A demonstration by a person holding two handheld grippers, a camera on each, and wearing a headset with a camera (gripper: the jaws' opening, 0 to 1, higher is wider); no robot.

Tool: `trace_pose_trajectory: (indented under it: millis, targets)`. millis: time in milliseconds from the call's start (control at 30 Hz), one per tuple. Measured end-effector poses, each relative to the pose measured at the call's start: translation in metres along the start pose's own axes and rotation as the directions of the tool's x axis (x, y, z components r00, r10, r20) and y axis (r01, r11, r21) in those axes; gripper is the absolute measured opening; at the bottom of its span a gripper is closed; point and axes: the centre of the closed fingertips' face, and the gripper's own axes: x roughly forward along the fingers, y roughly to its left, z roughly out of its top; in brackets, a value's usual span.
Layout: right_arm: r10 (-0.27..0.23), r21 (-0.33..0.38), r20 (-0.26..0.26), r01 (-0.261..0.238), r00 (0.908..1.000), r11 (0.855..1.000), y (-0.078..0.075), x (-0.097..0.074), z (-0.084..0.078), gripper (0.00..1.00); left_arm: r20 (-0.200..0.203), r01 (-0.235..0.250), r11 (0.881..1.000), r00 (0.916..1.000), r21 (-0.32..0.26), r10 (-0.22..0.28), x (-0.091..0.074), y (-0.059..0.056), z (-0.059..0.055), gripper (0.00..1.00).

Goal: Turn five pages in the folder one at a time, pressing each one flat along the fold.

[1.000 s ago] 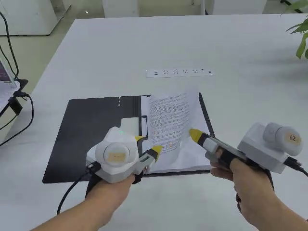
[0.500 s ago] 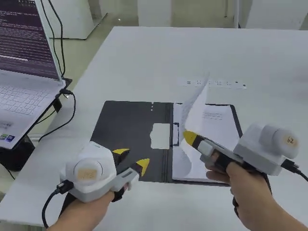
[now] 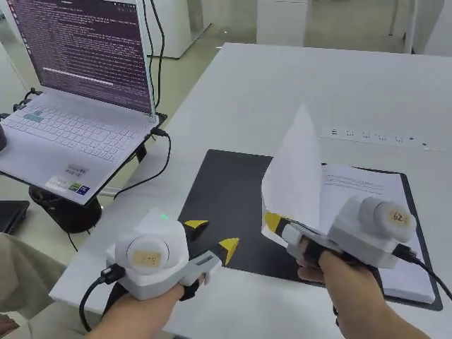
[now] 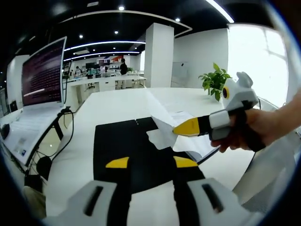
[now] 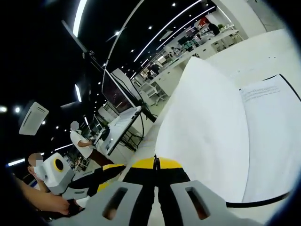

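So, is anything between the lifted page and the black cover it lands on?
Nothing lies on the black cover. The open left claw hovers over its near edge, where the page, pinched in the right claw, might brush it.

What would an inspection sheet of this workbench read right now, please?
Surface: white table, plain top.
Job's things: black folder lies open; one page lifted upright over the printed stack.
Clutter: power strip beyond the folder.
Grippers: right gripper jaws shut on the page; left gripper open, holding nothing.
Cables: black cables by the laptop; a cable from the left gripper.
Surroundings: open laptop at left; potted plant past the table.
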Motion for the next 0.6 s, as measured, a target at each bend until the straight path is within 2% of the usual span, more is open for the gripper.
trace_pose_trajectory:
  millis: [167,200,400,600]
  targets:
    - [-0.031,0.001,-0.048,0.031,0.9984,1.000,-0.009,0.019,-0.017,0.00,-0.024,-0.016,1.000,0.9996,0.001,0.016,-0.005,0.014,-0.008,0.33]
    - [-0.050,-0.011,-0.068,0.049,0.9964,0.999,-0.015,0.023,-0.023,0.00,-0.030,-0.020,1.000,0.9994,0.002,0.020,-0.006,0.016,-0.010,0.33]
    - [-0.075,-0.001,-0.133,0.075,0.9883,0.997,-0.026,0.045,-0.049,0.00,-0.039,-0.031,1.000,0.9988,-0.001,0.031,-0.009,0.027,-0.013,0.33]
    - [-0.094,-0.018,-0.188,0.092,0.9777,0.996,-0.028,0.059,-0.072,0.00,-0.054,-0.036,0.999,0.9979,-0.001,0.036,-0.011,0.030,-0.018,0.33]
